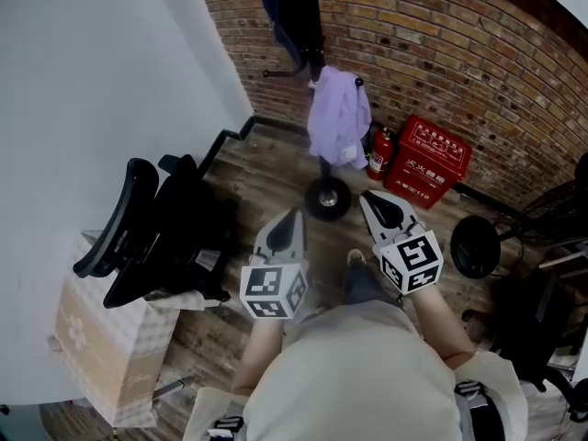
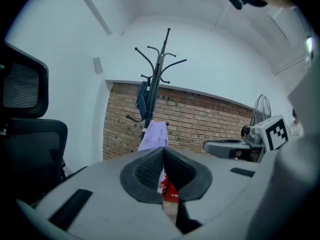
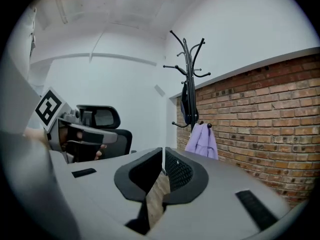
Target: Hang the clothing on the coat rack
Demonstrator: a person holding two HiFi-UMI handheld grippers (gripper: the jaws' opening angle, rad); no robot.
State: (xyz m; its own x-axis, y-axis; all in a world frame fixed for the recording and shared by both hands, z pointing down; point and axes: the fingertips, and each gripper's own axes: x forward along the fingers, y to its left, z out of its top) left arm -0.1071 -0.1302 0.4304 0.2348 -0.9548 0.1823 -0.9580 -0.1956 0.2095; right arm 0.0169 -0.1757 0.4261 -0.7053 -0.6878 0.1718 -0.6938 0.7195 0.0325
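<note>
The left tongs (image 1: 292, 217) are closed. The two tips touch and nothing is between them. The right tongs (image 1: 375, 202) are closed too, tip to tip, and they hold nothing. Both are held up in front of the person, side by side, pointing at the coat rack (image 2: 159, 64).

The purple clothing (image 1: 335, 118) hangs on a low hook of the rack, well away from both tongs. A dark blue thing (image 1: 276, 7) hangs higher up on the same pole. So the job looks done.

What could go wrong? The purple clothing seems to hang by a small bit of cloth on a short hook. If the tongs or an arm bump the rack, it may slide off and fall on the wooden floor (image 1: 266, 177). The rack stands on one round foot (image 1: 328, 197), so a hard push could make it wobble. A red fire bottle (image 1: 378, 152) and a red box (image 1: 427, 159) sit close behind it, by the brick wall (image 1: 459, 44).
</note>
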